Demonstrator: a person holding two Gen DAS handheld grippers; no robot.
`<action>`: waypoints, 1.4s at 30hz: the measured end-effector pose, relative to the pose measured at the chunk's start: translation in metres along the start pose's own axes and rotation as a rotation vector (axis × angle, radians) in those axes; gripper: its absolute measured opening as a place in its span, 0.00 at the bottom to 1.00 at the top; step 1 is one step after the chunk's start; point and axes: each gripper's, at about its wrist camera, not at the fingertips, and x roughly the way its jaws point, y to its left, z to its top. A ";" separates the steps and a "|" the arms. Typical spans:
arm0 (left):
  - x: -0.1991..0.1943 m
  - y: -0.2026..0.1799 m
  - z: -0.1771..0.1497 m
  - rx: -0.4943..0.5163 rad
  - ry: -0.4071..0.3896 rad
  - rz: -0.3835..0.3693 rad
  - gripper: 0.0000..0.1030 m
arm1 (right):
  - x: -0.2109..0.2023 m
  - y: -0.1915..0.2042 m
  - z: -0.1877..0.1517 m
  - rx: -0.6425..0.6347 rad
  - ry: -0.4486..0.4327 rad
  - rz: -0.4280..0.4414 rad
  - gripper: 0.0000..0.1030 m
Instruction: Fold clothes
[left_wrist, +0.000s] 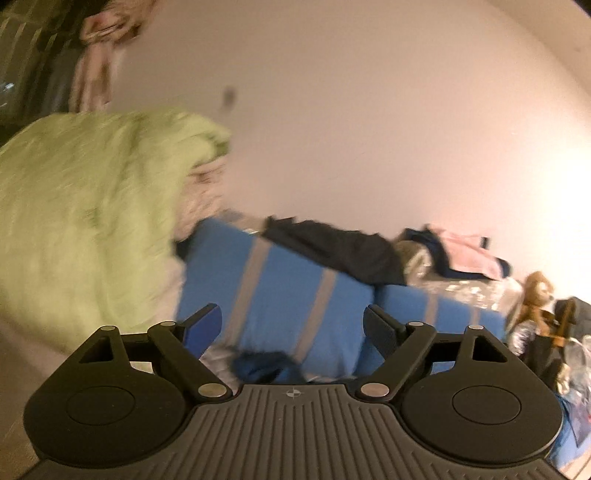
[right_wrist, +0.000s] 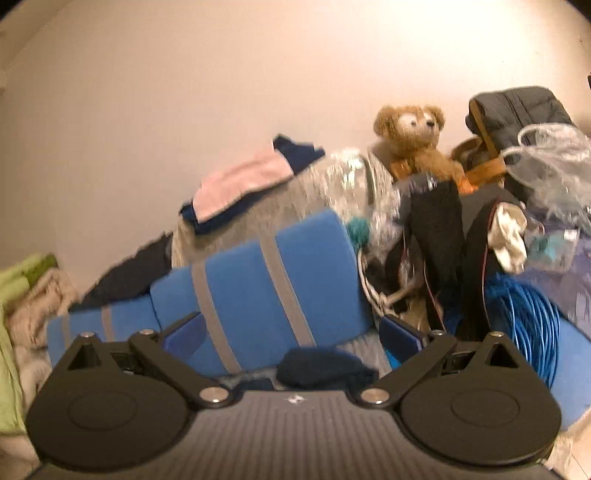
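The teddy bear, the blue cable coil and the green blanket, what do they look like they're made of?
Teddy bear: tan plush, fuzzy pile, paler muzzle.
Cable coil: glossy blue, probably plastic-jacketed, from the thin smooth loops.
Green blanket: soft, matte, likely fleece or terry; motion blur hides the weave.

The left hand-held gripper (left_wrist: 291, 326) was carried nearly level, dipping slightly, with its blue-padded fingers (left_wrist: 205, 325) spread wide at about 9 and 3 o'clock and nothing pinched between them. The right hand-held gripper (right_wrist: 291, 334) was held in much the same pose, its fingers (right_wrist: 184, 332) equally far apart and gripping nothing.
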 end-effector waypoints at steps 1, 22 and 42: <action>0.003 -0.007 0.001 0.014 -0.005 -0.017 0.82 | 0.000 0.004 0.008 -0.017 -0.015 0.000 1.00; 0.126 -0.140 -0.028 0.275 -0.171 -0.077 0.82 | 0.092 0.060 0.064 -0.275 -0.079 -0.204 1.00; 0.229 -0.225 -0.187 0.221 0.130 -0.261 0.82 | 0.214 0.021 -0.074 -0.372 0.193 -0.251 1.00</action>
